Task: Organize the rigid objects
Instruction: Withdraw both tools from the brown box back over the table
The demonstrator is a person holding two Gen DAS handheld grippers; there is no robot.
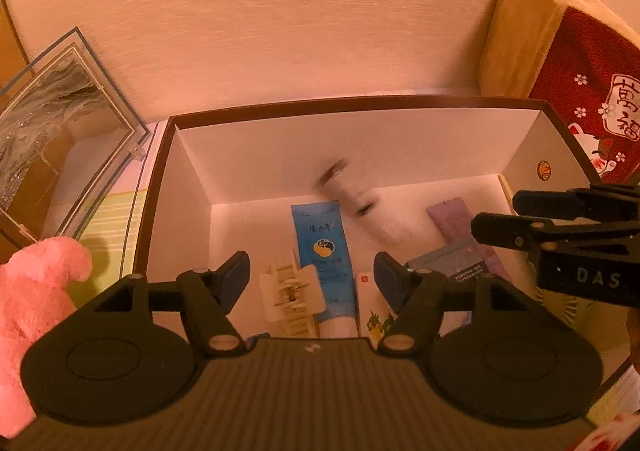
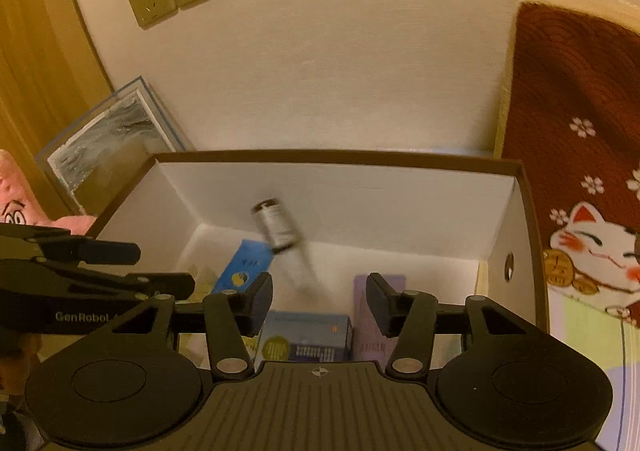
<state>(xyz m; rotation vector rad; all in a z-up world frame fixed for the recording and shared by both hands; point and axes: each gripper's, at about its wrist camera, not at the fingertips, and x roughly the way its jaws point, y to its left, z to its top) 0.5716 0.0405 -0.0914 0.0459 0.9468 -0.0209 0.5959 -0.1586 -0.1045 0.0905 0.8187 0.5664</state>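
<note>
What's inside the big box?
Inside the box: a blue tube, a comb, a blue carton, a purple packet and a blurry bottle. The grippers cover the near part.

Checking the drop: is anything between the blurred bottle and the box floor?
Nothing visible blocks it. The bottle is free of both open grippers, tilted above bare floor of the box, between the blue tube and purple packet.
</note>
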